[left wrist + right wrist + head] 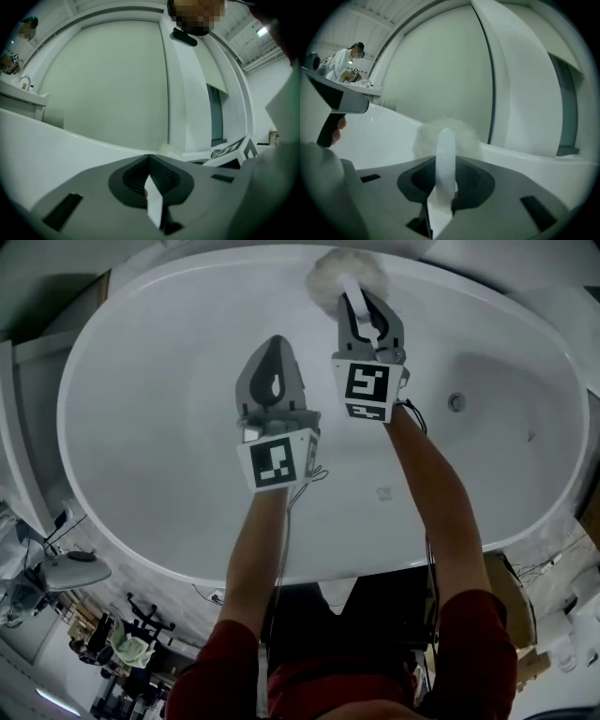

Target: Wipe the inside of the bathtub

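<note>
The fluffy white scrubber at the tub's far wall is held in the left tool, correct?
No, the right tool holds the scrubber, its handle clamped between the jaws in the right gripper view. It is at the far wall of the tub.

Person in white beside a basin, faucet, pale wall, floor clutter

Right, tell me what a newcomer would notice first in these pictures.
The big white oval bathtub fills the head view. At its far rim, the right gripper is clamped on the handle of a fluffy white scrubber. The left gripper hangs beside it over the basin, jaws shut on nothing.
</note>
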Demonstrator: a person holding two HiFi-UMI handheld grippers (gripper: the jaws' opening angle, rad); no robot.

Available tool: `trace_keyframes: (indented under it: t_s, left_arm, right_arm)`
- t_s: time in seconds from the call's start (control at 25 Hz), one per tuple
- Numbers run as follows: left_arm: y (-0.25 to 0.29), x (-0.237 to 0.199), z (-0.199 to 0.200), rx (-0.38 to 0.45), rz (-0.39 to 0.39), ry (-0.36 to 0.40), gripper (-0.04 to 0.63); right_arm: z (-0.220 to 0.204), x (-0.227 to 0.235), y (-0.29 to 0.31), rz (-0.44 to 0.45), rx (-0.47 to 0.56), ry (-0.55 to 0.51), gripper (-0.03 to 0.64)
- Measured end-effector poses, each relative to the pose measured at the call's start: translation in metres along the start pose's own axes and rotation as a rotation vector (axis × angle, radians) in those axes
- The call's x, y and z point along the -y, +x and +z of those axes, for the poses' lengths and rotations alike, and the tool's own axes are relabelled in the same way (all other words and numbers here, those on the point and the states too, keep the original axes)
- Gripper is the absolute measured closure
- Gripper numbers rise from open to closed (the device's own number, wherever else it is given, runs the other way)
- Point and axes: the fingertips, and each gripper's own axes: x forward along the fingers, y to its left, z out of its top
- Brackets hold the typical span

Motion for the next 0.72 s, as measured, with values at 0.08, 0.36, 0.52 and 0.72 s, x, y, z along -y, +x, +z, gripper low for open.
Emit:
trace_keyframes:
  t_s: [0.08, 0.36, 0.52, 0.72]
  left_arm:
    - [0.007, 0.028, 0.000, -0.003, -0.027, 0.012, 0.578]
    - [0.029, 0.122, -0.003, -0.011, -0.108, 0.014, 0.580]
    - [0.043, 0.186, -0.003, -0.017, -0.174, 0.024, 0.580]
    - [0.054, 0.252, -0.002, -0.019, -0.225, 0.034, 0.580]
  right_arm:
    - [-0.008, 0.028, -0.011, -0.016, -0.008, 0.002, 0.526]
    - [-0.040, 0.125, -0.048, -0.093, -0.027, 0.045, 0.526]
    - [-0.061, 0.189, -0.072, -0.147, -0.046, 0.042, 0.526]
    - [-0.080, 0.263, -0.100, -0.211, -0.067, 0.042, 0.526]
